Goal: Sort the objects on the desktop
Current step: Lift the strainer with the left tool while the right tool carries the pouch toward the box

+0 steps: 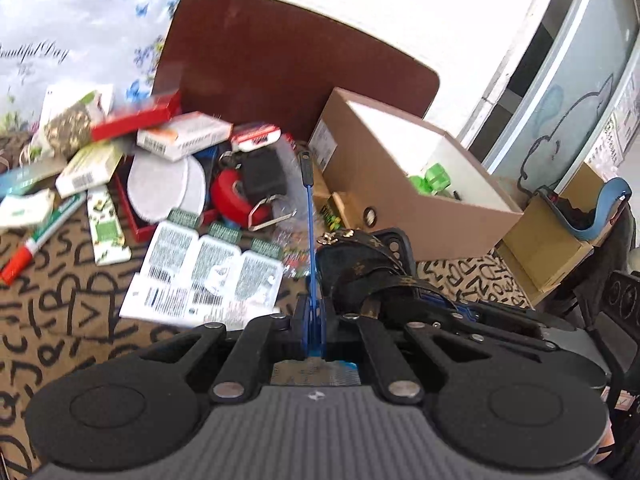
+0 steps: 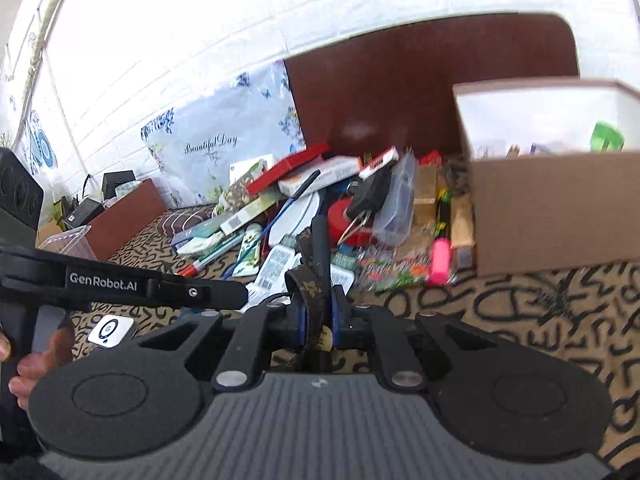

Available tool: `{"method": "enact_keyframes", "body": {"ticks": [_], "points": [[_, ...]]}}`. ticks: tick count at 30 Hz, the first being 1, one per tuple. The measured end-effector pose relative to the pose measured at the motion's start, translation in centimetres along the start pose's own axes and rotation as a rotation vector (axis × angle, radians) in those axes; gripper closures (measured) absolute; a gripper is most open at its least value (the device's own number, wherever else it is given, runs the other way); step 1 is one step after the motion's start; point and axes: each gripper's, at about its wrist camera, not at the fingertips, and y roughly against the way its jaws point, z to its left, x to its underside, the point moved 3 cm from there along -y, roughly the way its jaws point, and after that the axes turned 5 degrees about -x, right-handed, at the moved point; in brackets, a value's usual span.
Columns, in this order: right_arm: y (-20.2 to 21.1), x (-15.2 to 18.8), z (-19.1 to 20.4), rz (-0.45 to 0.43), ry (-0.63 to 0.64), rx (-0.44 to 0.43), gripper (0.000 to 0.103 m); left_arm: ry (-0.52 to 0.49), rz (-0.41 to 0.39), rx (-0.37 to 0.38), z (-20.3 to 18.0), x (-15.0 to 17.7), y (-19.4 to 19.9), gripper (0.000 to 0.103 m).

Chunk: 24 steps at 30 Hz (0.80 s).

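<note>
My left gripper is shut on a thin blue cable that sticks up and ends in a black plug. From the right wrist view the left gripper comes in from the left, and the cable arcs over the clutter. My right gripper is shut on a dark strap with a brown pattern, and a black cylindrical part rises behind it. The strap also drapes over the right gripper in the left wrist view. Both grippers hang above the patterned tablecloth.
An open cardboard box with green items inside stands at the right. A heap of small boxes, a red tape roll, white round pads, label sheets and a marker covers the middle. A dark red board stands behind.
</note>
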Motion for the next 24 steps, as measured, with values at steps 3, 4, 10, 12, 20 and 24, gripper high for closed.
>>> {"method": "enact_keyframes", "body": {"ticks": [3,4,10,12,20,24], "points": [[1.1,-0.8,-0.5,-0.022,0.002,0.009,0.094,-0.024,-0.027,0.008,-1.0,-1.0,0.5,0.101],[1.5,-1.1,-0.7,-0.034,-0.003,0.013,0.094,-0.029,-0.037,0.01,-1.3,-1.3,0.6,0.101],[4.0,-3.5,-2.6,-0.097,-0.014,0.045,0.094,-0.052,-0.076,0.021,-2.8,-3.4,1.0,0.101],[4.6,-4.3,-3.2,-0.108,-0.014,0.054,0.094,-0.064,-0.087,0.031,-3.6,-4.1,0.9,0.101],[7.2,-8.8,-6.2,-0.159,-0.002,0.108,0.094,-0.107,-0.12,0.108,-8.1,-8.7,-0.6,0.101],[8.2,-12.0,-8.6,-0.191,0.008,0.166,0.094,-0.102,-0.121,0.159,-10.5,-11.9,-1.9,0.101]]}}
